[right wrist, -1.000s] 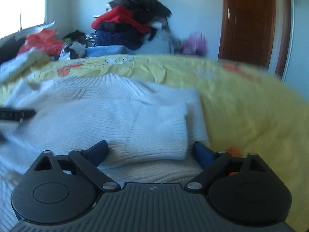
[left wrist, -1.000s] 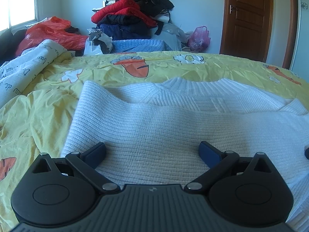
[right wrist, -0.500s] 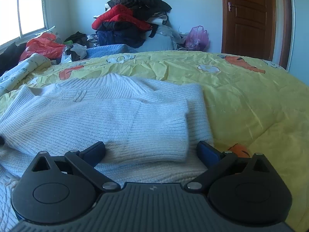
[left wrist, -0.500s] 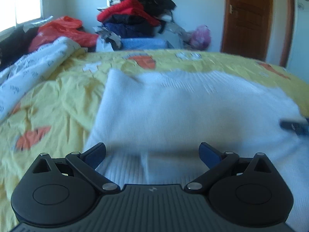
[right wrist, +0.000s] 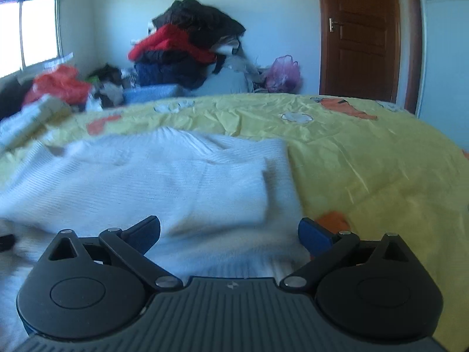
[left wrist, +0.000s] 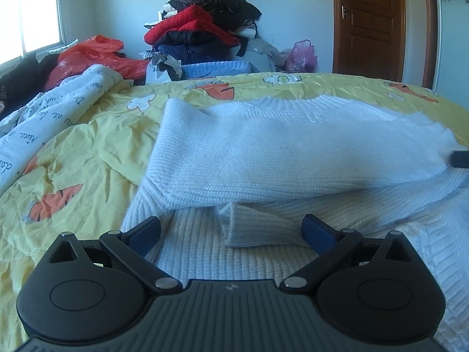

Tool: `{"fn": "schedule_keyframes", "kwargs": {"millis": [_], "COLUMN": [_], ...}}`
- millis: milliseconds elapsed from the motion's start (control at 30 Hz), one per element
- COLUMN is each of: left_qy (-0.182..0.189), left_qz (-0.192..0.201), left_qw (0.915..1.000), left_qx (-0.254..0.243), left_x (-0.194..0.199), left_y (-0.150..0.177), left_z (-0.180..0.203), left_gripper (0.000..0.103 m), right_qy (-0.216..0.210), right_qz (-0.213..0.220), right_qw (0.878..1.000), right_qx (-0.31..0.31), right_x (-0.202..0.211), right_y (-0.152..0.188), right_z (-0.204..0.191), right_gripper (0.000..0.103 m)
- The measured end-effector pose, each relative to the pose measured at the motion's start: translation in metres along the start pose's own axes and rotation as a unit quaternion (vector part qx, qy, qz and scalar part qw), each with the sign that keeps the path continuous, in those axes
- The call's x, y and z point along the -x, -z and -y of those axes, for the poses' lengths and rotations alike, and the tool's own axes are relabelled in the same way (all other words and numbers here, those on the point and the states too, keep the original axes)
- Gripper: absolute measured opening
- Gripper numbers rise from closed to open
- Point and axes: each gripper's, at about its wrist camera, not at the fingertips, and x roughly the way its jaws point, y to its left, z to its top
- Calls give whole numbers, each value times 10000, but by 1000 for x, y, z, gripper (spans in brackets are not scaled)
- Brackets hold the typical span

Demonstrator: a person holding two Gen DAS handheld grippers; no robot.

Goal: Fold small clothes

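At far left we see a white printed quilt bunched on the yellow bedspread. Our left gripper hangs with fingers spread over the white knit sweater, a folded sleeve cuff between them but unpinched. Our right gripper is opening its fingers wide above the sweater's right edge, gripping nothing.

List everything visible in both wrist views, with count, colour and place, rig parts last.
Sweater: one, white knit, sleeves folded across, on the bed.
Bedspread: one, yellow with orange carrots, covering the bed.
Quilt: one, white with writing, bed's left edge.
Clothes pile: one, red, black and navy, against the far wall.
Blue knit: one, light blue, below the pile.
Orange-red bag: one, by the window.
Pink bag: one, beside the door.
Door: one, brown, shut.
Left gripper: black, blue pads, jaws open over the sweater's hem.
Right gripper: same, jaws opening, nothing pinched.
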Motion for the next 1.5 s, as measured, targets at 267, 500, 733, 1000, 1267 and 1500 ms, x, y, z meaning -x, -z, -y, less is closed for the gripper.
{"fn": "schedule_keyframes", "kwargs": {"millis": [267, 500, 733, 1000, 1267, 1500], "left_qy": [20, 21, 16, 6, -37, -574], "left_qz": [2, 1, 3, 8, 20, -184], "left_qw": [10000, 10000, 10000, 10000, 10000, 9975], "left_qx": [24, 23, 20, 16, -3, -358], "left_x": [0, 0, 0, 1, 2, 21], "left_y": [1, 1, 1, 1, 0, 6], "left_z": [1, 1, 1, -1, -1, 5], "left_gripper": [103, 103, 103, 103, 103, 103], "right_qy": [-26, 0, -4, -8, -107, -126], "right_qz": [-537, -624, -621, -620, -650, -666], "right_qw": [9973, 9963, 9963, 9963, 9966, 9966], "right_qx": [495, 596, 592, 588, 504, 478], "right_x": [11, 8, 7, 7, 5, 4], "right_y": [28, 28, 28, 28, 26, 25], "right_z": [-13, -17, -16, -15, -13, -13], "right_gripper": [102, 102, 102, 102, 101, 101]}}
